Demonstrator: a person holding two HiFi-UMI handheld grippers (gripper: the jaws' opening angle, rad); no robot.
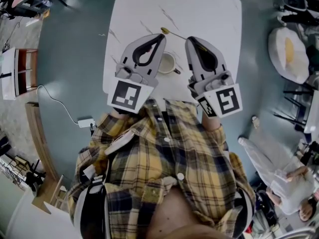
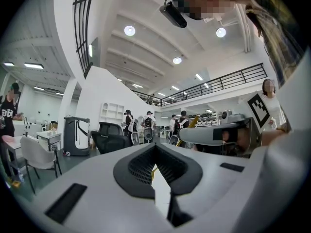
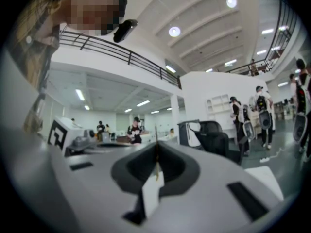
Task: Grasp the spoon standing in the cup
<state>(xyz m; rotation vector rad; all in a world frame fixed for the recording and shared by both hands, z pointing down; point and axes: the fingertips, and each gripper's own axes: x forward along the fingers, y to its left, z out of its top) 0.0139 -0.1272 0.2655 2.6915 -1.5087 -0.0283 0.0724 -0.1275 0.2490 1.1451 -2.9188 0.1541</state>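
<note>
One spoon [image 1: 172, 33], thin and gold, lies clear of the cup with its handle pinched in the right gripper [image 1: 190, 39], whose fingers are pressed tight together on it. The bowl end sticks out toward 10 o'clock from the tips, above the white marble table [image 1: 209, 14]. In the right gripper view only a thin gold sliver of the handle shows in the slit between the jaws.

One cup [image 1: 167, 63] stands on the table at 6 o'clock from the spoon, between the two grippers. Its left side is hidden behind the left gripper [image 1: 160, 37], at its 9 o'clock.

The left gripper's fingers are closed together. A small yellow sliver shows in their slit, too small to identify.
</note>
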